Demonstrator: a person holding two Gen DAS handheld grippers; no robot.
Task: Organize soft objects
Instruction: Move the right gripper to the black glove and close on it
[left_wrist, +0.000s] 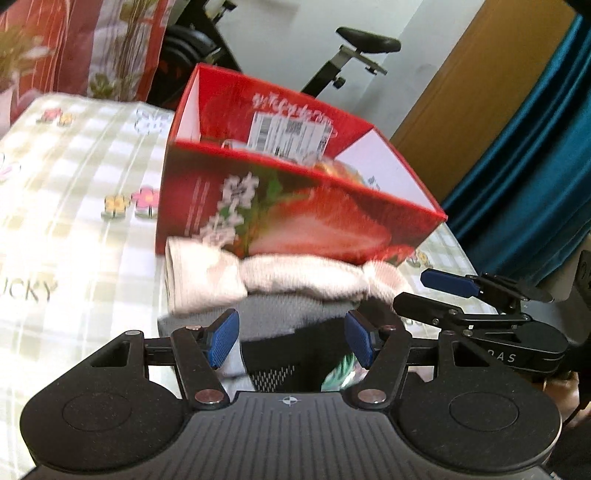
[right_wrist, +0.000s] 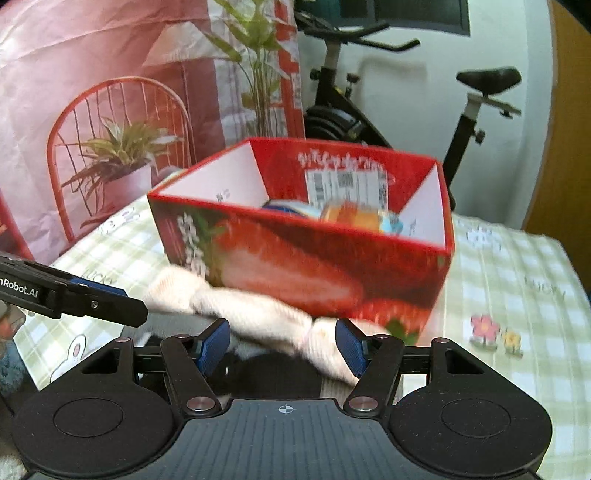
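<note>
A cream sock (left_wrist: 280, 278) lies on the table (left_wrist: 74, 229), just in front of the red box (left_wrist: 295, 206) and touching its front wall at the bottom. The sock is long and twisted, knotted near each end. Its long axis runs along the front wall of the box, from left to right in the left wrist view. In the right wrist view the same sock (right_wrist: 258, 317) goes diagonally, from far left to near right, and its near end lies beside the right pad of the right gripper (right_wrist: 282, 349).

Under the sock and nearer to the cameras there is a grey cloth (left_wrist: 273, 317) and a dark cloth (left_wrist: 295, 354); I cannot tell what these pieces are.

The box is open at the top and stands upright on the checked tablecloth. Inside it there is something orange (right_wrist: 351, 214) and something blue (right_wrist: 291, 208), both blurred. A white label (right_wrist: 347, 188) is on the inner back wall.

The left gripper (left_wrist: 291, 341) has its fingers apart and holds nothing; the dark cloth lies below them. The fingers of the right gripper are also apart, with the sock's end beside one pad but not clamped. Each gripper shows at the side of the other's view.

Behind the table stands an exercise bike (right_wrist: 406, 107).
</note>
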